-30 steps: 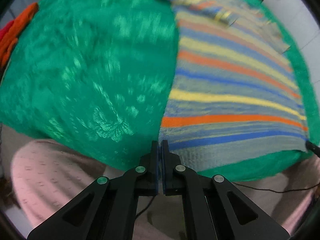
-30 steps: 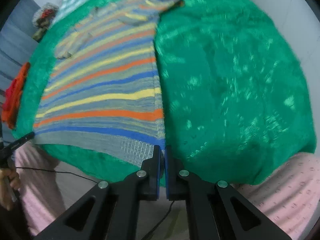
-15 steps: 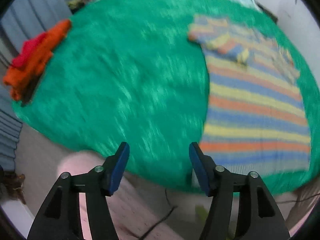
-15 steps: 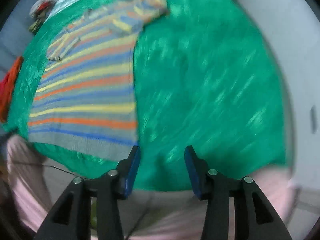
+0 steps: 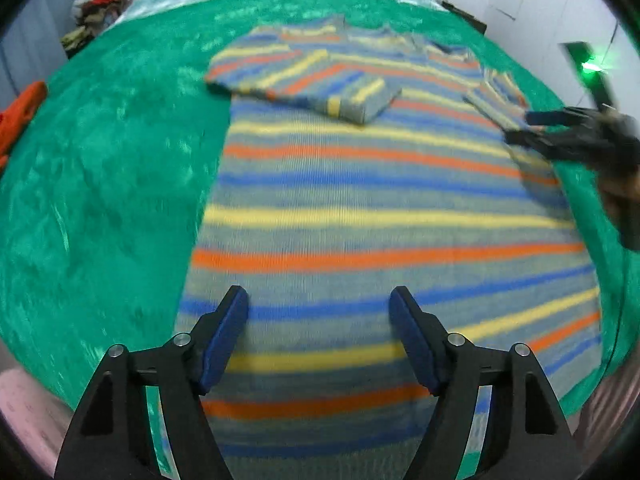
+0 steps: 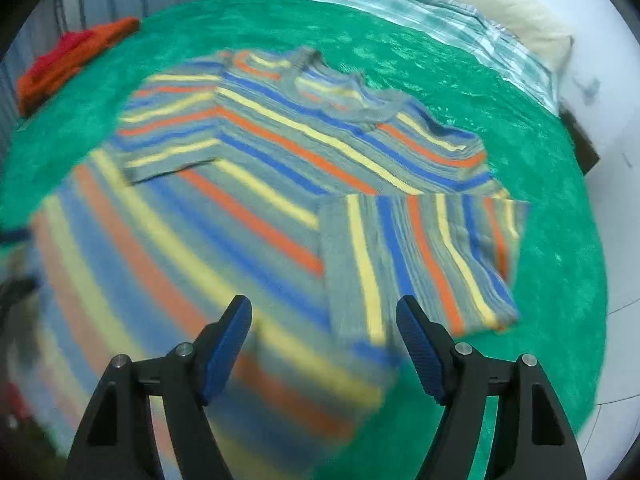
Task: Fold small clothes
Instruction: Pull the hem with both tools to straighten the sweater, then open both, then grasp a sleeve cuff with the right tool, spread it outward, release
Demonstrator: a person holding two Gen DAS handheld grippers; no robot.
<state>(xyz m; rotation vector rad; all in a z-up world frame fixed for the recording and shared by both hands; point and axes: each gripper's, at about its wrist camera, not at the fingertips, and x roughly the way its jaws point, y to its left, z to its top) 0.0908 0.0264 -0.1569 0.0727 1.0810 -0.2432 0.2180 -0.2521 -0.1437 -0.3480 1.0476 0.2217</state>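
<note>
We are now holding both grippers wide open and empty: a second ago the left gripper [image 5: 318, 336] and the right gripper [image 6: 322, 344] were each pinching the hem of the striped sweater [image 5: 360, 208] at the near edge of the green blanket [image 5: 100, 184]. The sweater is lying flat in the middle of the blanket, both sleeves [image 6: 420, 264] folded in, so we are judging that the next fold is starting.
</note>
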